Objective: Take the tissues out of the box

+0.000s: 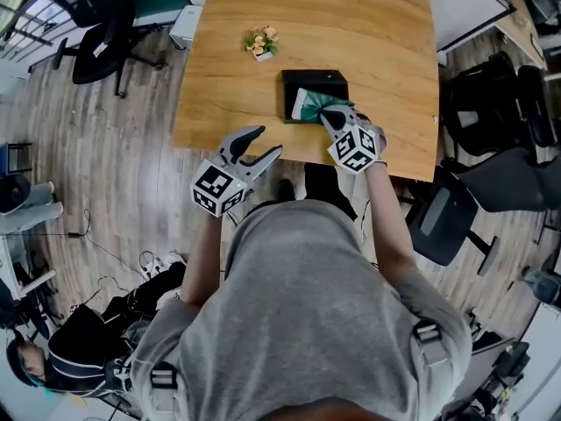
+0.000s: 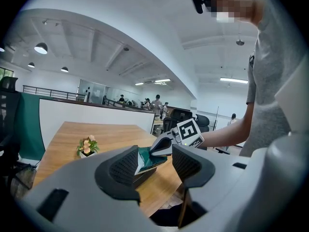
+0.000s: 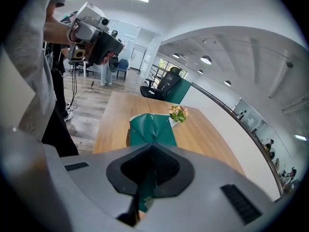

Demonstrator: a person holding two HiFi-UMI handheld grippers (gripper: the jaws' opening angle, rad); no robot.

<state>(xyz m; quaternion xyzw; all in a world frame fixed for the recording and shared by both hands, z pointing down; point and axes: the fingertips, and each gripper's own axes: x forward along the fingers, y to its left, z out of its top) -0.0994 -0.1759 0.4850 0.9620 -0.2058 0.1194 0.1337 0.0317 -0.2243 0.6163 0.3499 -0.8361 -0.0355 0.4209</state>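
A black tissue box sits on the wooden table near its front edge. A green tissue sticks out of the box toward the front. My right gripper is shut on the tissue's near end, just in front of the box. In the right gripper view the green tissue runs from the closed jaws back to the box. My left gripper hangs open and empty off the table's front edge, left of the box. Through its open jaws I see the tissue and my right gripper.
A small pot of flowers stands on the table behind and left of the box. Office chairs stand to the left and right of the table. Bags and cables lie on the floor at the lower left.
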